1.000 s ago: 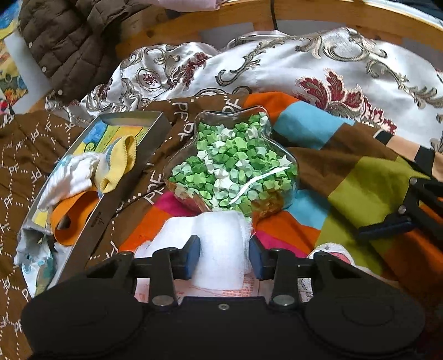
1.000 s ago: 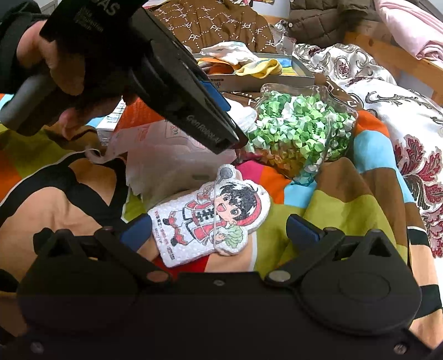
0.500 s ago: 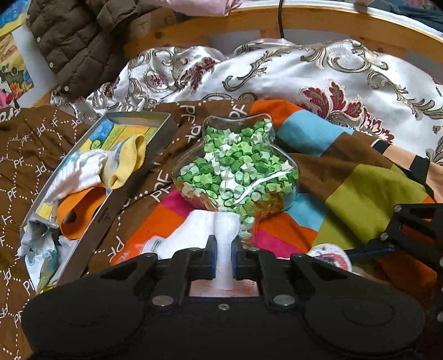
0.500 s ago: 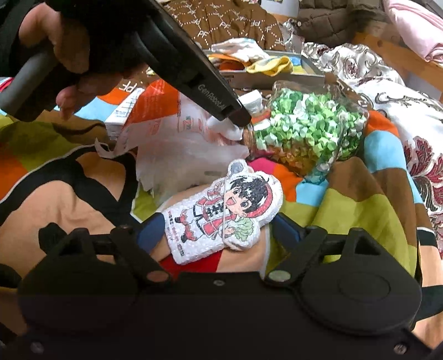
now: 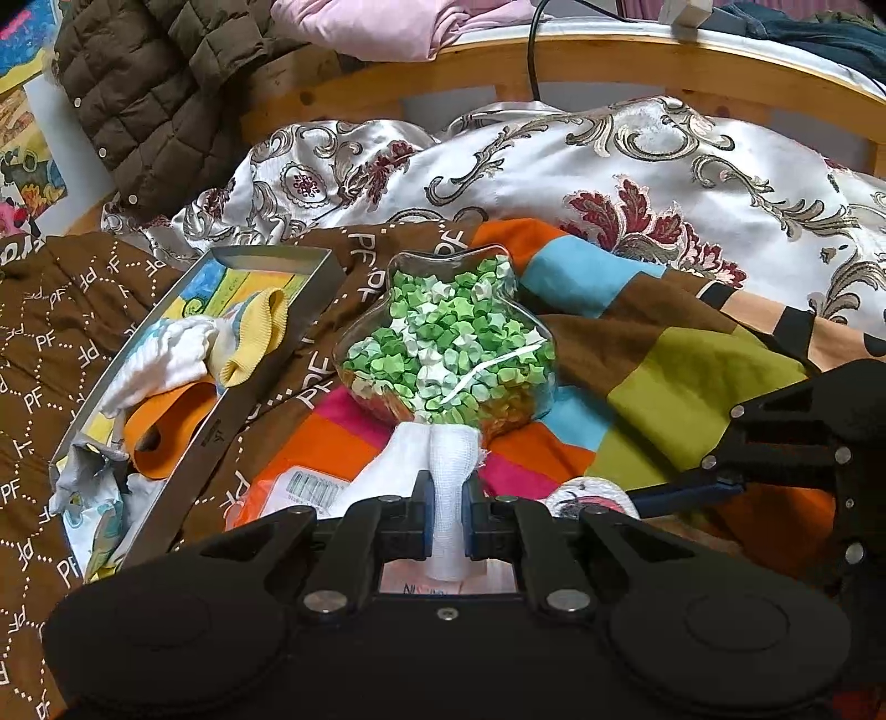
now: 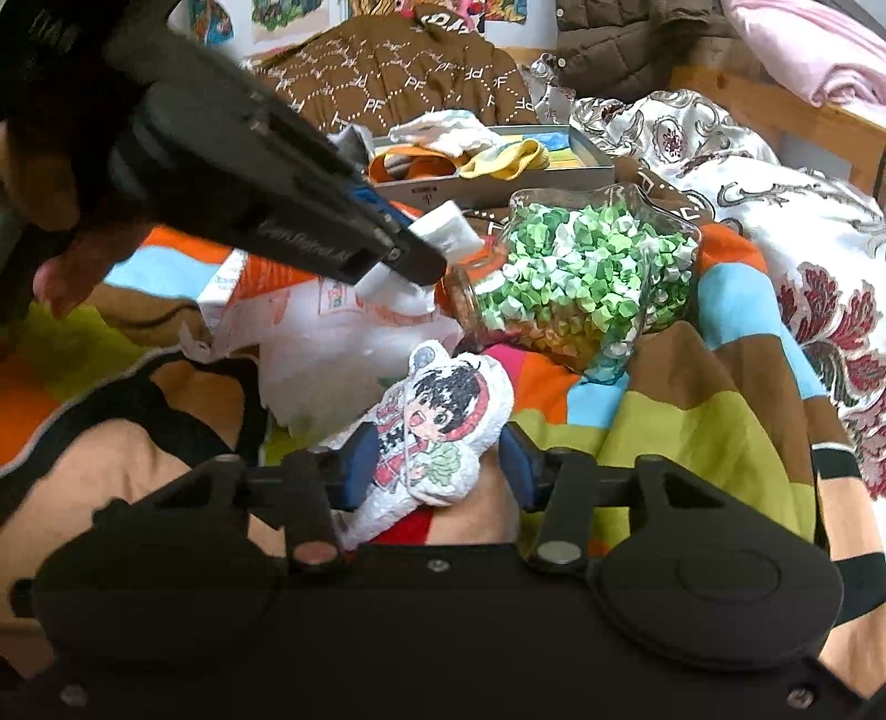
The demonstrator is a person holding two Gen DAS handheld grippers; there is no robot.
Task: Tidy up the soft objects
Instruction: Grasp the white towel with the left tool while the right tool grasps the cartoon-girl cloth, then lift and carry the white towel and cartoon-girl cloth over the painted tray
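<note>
Just before the jar (image 5: pixel 446 346), the left tool (image 5: pixel 447 512) pinches a white cloth (image 5: pixel 451 471). Near the jar's mouth, the right tool (image 6: pixel 437 471) is closing around a doll (image 6: pixel 437 426).

A clear glass jar (image 5: pixel 449 343) packed with green and white folded paper stars lay on its side on a patchwork blanket (image 5: pixel 698 376) of orange, blue, olive and brown blocks. A brown quilt (image 5: pixel 50 343) printed with "PF" letters covered the bed's left part, and a silvery bedspread (image 5: pixel 637 166) with dark red flowers lay bunched along the far edge, against the wooden bed rail (image 5: pixel 581 61). A brown padded jacket (image 5: pixel 144 94) hung over the rail's far left corner, with pink fabric (image 5: pixel 376 27) just beside it. Cartoon posters (image 6: pixel 288 16) were on the wall behind.
</note>
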